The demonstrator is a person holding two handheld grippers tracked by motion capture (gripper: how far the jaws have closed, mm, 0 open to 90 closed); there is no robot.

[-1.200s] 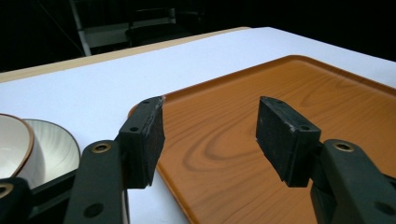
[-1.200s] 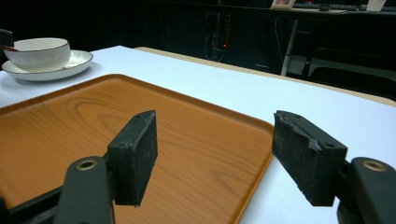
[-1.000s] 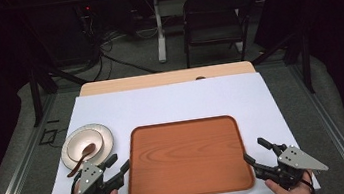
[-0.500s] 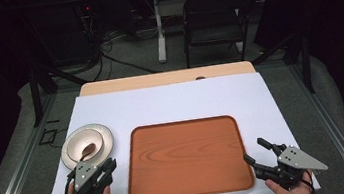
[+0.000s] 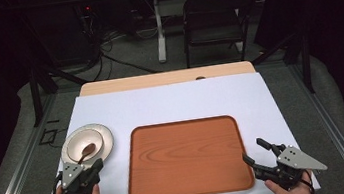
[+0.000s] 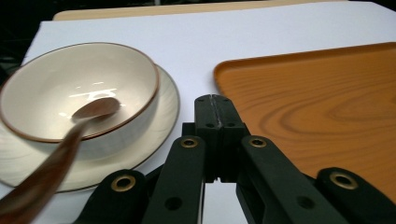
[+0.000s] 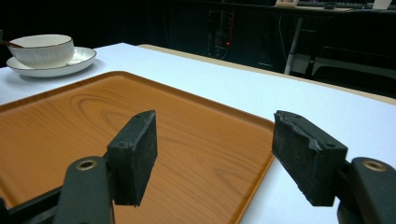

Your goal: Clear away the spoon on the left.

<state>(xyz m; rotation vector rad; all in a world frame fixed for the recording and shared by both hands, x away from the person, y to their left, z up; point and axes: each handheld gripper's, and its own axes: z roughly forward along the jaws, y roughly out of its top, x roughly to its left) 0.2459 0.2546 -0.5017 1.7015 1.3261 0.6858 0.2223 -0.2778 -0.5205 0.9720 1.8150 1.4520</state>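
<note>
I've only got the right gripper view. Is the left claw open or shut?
Observer: Shut. The left claw has just been closing; its jaws meet with nothing between them.
Operator: Anything inside the bowl?
Observer: A brown spoon lies in the bowl, its handle leaning over the near rim.
Operator: Where's the left claw relative to the plate?
Observer: At the plate's near edge, left of the tray, and pointing between the two.
</note>
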